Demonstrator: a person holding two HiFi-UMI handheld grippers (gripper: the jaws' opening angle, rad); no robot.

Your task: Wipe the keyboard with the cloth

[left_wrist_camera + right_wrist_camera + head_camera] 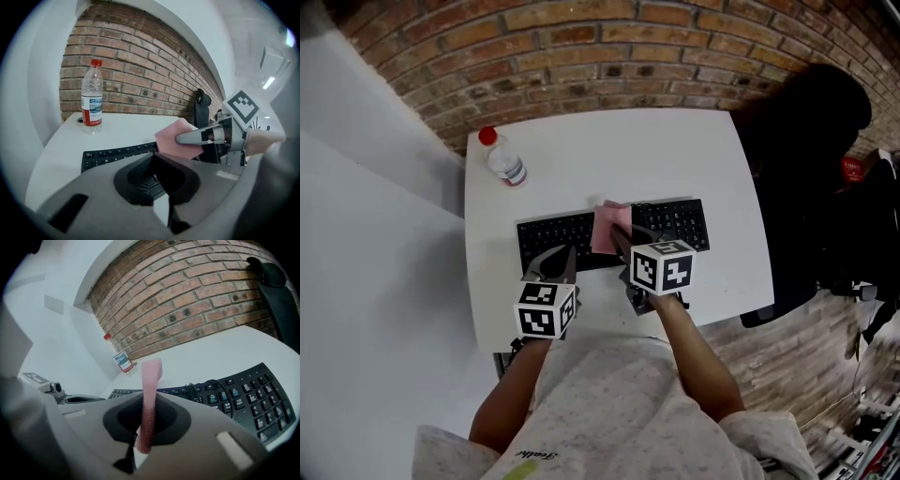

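The black keyboard lies along the near part of the white table, its ranks of low square keys matte. Over its middle the right gripper pinches a thin, soft pink cloth, a folded square standing on edge; whether it touches the keys is unclear, so wiping looks barely begun. The left gripper hovers just beside, clenched on nothing. A clear plastic bottle stands well apart.

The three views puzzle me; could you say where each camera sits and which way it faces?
Head view: on the head, looking steeply down at table, keyboard, left gripper, right gripper, forearms.
Left gripper view: on that gripper, facing brick wall; shut jaws show.
Right gripper view: likewise, facing that wall; jaws grip cloth.
All share keyboard and bottle.
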